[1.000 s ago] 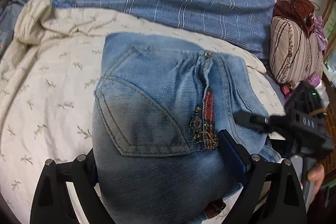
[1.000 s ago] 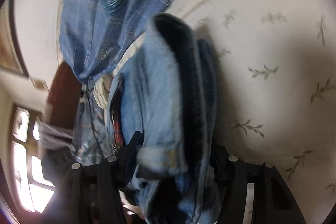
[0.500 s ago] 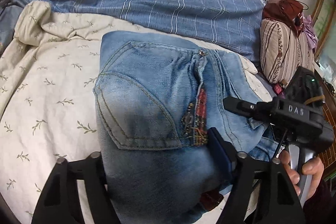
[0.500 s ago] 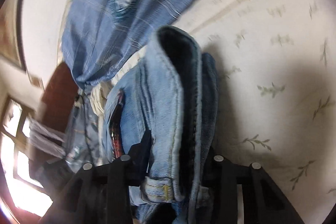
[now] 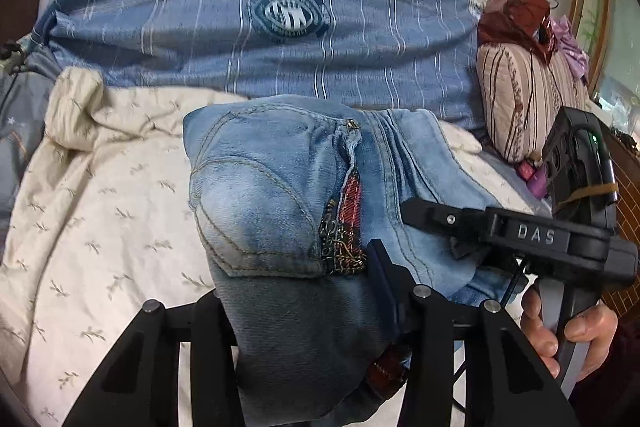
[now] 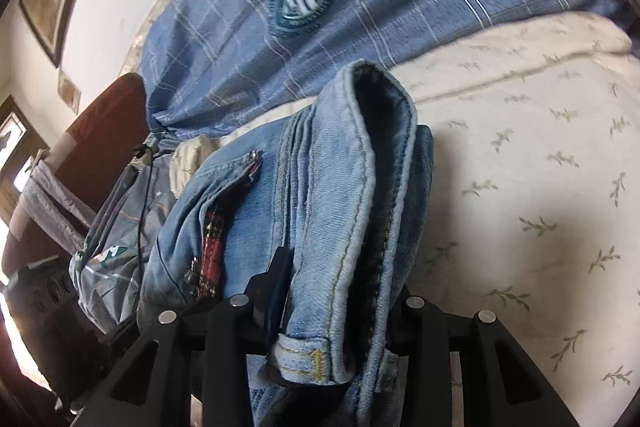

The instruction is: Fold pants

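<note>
The folded light-blue jeans (image 5: 280, 203) with a back pocket and a red plaid trim are held up over the cream bedsheet (image 5: 100, 211). My left gripper (image 5: 296, 291) is shut on the lower part of the bundle. My right gripper (image 6: 336, 291) is shut on the jeans (image 6: 352, 195) at their folded waistband edge; it also shows in the left wrist view (image 5: 520, 239), at the bundle's right side, with a hand on its handle.
A large blue striped cushion (image 5: 260, 19) lies across the back of the bed. A striped pillow (image 5: 528, 99) with a red cloth on it sits at the right. A grey bag (image 6: 116, 239) lies at the bed's side. A wall is behind.
Both grippers have lifted and tilted the jeans bundle, carrying it toward the blue cushion. The right gripper has swung its view upright. Both holds are unchanged.
</note>
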Tool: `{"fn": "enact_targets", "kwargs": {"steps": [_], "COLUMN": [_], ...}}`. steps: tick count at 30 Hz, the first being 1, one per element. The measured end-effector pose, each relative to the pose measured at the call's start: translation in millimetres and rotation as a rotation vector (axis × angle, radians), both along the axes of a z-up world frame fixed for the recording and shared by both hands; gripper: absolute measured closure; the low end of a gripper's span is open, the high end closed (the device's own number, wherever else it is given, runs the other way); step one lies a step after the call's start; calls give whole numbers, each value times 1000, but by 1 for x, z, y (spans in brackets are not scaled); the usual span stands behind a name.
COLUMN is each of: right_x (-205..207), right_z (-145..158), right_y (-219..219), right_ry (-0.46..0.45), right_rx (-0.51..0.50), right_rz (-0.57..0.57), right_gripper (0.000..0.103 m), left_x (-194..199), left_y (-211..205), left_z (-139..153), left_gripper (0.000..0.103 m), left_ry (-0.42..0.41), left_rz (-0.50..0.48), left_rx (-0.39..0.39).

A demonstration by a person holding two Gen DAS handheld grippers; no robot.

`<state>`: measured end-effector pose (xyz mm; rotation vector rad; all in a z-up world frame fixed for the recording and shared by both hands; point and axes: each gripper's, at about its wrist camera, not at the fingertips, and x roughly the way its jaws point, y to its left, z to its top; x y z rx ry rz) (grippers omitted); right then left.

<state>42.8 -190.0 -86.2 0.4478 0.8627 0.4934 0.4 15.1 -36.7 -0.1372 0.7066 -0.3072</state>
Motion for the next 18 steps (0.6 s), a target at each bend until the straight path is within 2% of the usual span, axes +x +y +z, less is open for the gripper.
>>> {"fn": "enact_targets", "kwargs": {"steps": [8, 12, 15, 18], "right_x": [-10, -5, 3, 15], "right_z": [26, 29, 22, 1], "right_y": [9, 17, 20, 15], "right_ry": [-113, -132, -89, 41], "right_rx": [31, 33, 22, 26], "right_rz": [11, 4, -13, -41], "right_gripper": [64, 64, 64, 64], "left_x": [-14, -6, 2, 16], "left_y": [6, 11, 9, 4], "left_z": [20, 15, 4, -13], "left_gripper": [55, 55, 54, 53], "left_ry": [-124, -117, -82, 22], "left_rz": [26, 55, 51, 36], "left_rx": [29, 32, 66, 86]}}
